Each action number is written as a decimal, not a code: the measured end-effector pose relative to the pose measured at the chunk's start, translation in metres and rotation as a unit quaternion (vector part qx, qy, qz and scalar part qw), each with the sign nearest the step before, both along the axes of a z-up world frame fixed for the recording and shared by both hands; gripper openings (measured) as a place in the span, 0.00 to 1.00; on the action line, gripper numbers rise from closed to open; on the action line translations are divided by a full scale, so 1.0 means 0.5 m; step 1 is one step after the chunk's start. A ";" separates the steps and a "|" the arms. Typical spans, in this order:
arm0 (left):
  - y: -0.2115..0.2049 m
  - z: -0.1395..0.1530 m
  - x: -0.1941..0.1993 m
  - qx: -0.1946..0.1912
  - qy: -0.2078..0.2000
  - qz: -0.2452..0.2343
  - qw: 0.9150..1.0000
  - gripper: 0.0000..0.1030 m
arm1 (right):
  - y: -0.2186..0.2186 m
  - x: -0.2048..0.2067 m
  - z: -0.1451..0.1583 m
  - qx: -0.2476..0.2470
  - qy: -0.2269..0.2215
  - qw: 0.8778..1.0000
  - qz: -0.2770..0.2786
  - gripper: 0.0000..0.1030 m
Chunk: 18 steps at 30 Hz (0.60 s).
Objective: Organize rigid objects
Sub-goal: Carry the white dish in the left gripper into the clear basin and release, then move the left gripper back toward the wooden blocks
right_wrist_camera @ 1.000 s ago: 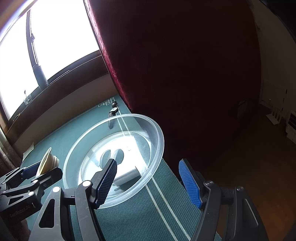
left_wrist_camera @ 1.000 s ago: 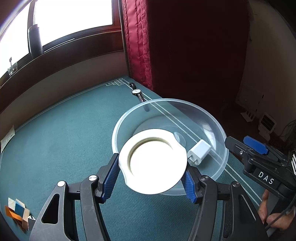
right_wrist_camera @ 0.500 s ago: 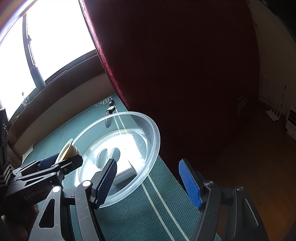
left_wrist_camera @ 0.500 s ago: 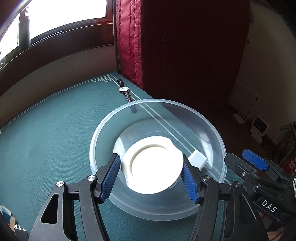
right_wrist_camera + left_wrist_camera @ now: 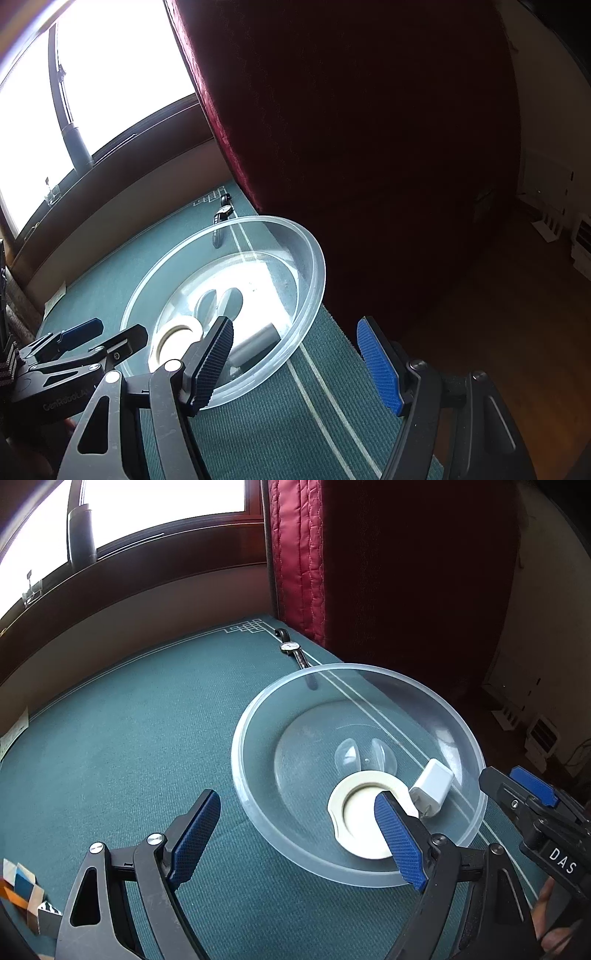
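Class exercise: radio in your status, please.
Left gripper opening, empty. Right gripper open, empty. Tape roll and charger in bowl. Watch outside.

Red curtain, bright window, wooden floor

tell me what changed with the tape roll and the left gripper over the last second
The left gripper lowered the white tape roll into the clear bowl and let go; its jaws are opening, the roll now beside the white charger. Right gripper, bowl and wristwatch stayed put.
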<state>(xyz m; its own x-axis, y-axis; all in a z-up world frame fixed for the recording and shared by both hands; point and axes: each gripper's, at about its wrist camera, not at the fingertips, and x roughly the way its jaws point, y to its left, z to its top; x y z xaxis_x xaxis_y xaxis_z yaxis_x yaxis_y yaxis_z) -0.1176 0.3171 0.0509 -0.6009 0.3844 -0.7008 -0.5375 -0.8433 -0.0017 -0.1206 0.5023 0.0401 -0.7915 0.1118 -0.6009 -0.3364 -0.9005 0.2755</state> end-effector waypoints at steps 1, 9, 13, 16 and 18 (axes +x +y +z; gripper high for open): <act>-0.003 0.002 0.004 -0.001 0.002 0.001 1.000 0.84 | 0.000 0.001 0.000 0.000 0.000 1.000 0.000 0.71; -0.032 0.016 0.020 -0.004 0.014 0.011 1.000 0.86 | -0.012 0.004 0.007 0.009 0.006 1.000 0.005 0.80; -0.052 0.018 0.027 -0.006 0.016 0.021 1.000 0.91 | -0.026 0.003 0.008 0.009 0.005 1.000 0.018 0.81; -0.072 0.017 0.037 -0.011 0.020 0.031 0.999 0.94 | -0.040 0.000 0.008 0.009 0.003 0.999 0.031 0.85; -0.087 0.017 0.043 -0.015 0.019 0.038 0.999 0.95 | -0.050 0.000 0.008 0.004 0.002 0.999 0.040 0.88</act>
<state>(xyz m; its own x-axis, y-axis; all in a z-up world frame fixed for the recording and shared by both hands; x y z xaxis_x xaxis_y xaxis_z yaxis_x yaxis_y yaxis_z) -0.0963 0.2738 0.0591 -0.6541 0.3162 -0.6872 -0.4713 -0.8809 0.0433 -0.1208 0.4775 0.0442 -0.8009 0.0523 -0.5965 -0.2611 -0.9270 0.2693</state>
